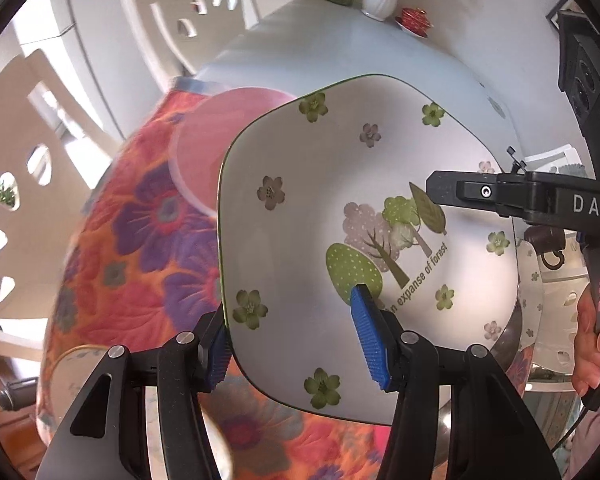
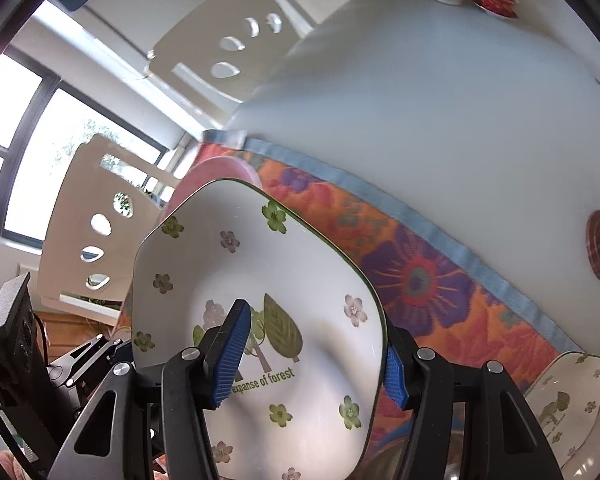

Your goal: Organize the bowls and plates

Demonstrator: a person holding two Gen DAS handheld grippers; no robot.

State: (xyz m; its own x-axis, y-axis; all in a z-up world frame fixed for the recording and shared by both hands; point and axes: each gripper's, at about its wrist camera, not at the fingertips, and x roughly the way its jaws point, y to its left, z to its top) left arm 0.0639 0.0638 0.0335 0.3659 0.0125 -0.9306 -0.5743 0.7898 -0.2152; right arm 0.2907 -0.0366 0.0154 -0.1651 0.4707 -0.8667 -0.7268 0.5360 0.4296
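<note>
Floral cloth: the orange and purple tablecloth [image 1: 140,240] covers the near end of the table, below everything else.
Square plate: the white flowered plate [image 1: 340,208] is lifted clear of the cloth, tilted, and spans from one gripper to the other.
Pink plate: it [image 1: 220,136] lies on the cloth, far-left of the lifted plate.
Left gripper: the left gripper [image 1: 298,340] grasps the plate's left edge, one pad above and one beneath.
Right gripper: the right gripper [image 2: 312,356] clamps the opposite edge, so neither hand is nearer.

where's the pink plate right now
The pink plate lies on the floral tablecloth near the cloth's far edge, partly hidden behind the raised square flower plate in both wrist views.
</note>
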